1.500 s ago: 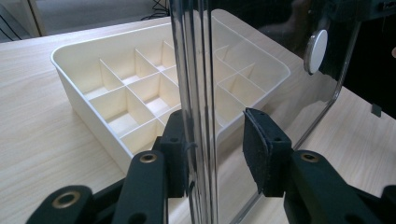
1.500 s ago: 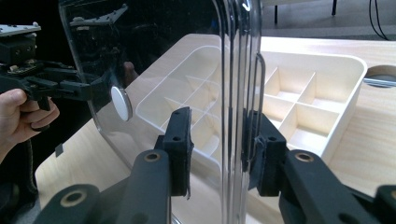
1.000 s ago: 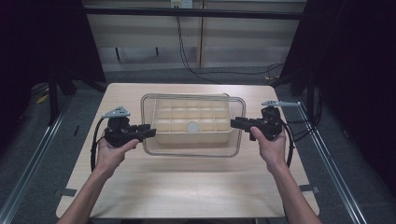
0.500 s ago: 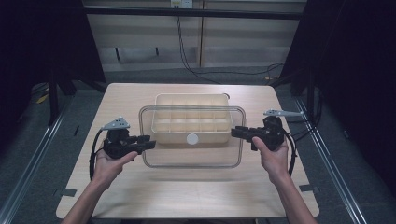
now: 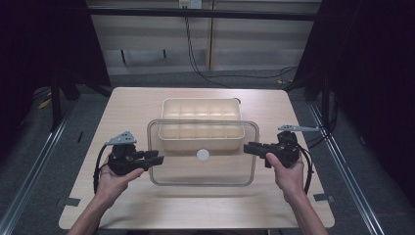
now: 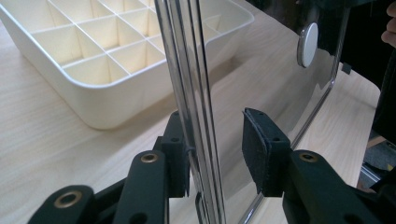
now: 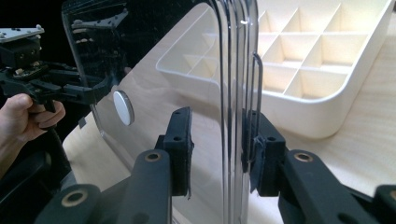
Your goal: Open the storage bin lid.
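Where tools hide edges, lid [image 5: 202,166] knob [image 6: 308,44] close

The high view looks forward and down on the whole table [image 5: 147,205] from afar, while both gripper views sit close behind their jaws, sharing the clear lid [image 6: 261,88] and cream tray [image 7: 322,60].
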A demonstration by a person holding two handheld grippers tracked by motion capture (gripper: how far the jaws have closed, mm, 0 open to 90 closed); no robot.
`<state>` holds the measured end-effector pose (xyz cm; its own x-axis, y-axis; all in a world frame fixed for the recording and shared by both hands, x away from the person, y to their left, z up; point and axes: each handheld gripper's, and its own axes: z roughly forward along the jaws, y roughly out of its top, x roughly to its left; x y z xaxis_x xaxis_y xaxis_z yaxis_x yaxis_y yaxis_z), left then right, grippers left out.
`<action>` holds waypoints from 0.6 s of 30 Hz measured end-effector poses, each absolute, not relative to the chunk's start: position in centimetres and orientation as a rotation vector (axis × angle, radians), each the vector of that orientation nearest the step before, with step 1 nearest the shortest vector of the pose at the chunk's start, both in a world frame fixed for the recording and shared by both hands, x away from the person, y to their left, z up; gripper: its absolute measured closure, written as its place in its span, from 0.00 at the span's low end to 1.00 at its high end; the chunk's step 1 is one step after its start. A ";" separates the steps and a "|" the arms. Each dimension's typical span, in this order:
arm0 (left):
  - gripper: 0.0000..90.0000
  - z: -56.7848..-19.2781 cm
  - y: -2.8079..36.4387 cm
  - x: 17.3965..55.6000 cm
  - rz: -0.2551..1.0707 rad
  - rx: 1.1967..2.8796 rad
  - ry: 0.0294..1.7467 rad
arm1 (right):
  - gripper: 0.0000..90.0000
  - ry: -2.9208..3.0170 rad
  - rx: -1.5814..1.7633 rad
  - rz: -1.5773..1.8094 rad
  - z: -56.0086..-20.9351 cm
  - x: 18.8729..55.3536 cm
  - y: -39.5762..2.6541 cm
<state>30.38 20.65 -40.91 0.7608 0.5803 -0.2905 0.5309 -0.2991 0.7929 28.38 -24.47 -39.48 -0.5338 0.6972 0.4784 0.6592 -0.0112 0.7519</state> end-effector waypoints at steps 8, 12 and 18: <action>0.70 -41.6 21.0 29.2 0.059 1.967 0.857 | 0.73 2.203 1.512 1.611 -40.0 27.5 -24.1; 0.70 -41.6 21.2 28.6 0.054 1.969 0.855 | 0.73 2.209 1.521 1.617 -40.3 27.0 -24.0; 0.71 -42.8 21.4 27.8 0.002 1.975 0.867 | 0.73 2.245 1.551 1.599 -41.2 26.4 -23.9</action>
<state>27.85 21.42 -42.83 0.7491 0.5722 -0.3336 0.5710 -0.3025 0.7632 26.36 -23.93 -41.21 -0.5187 0.6855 0.5110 0.7069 0.0077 0.7073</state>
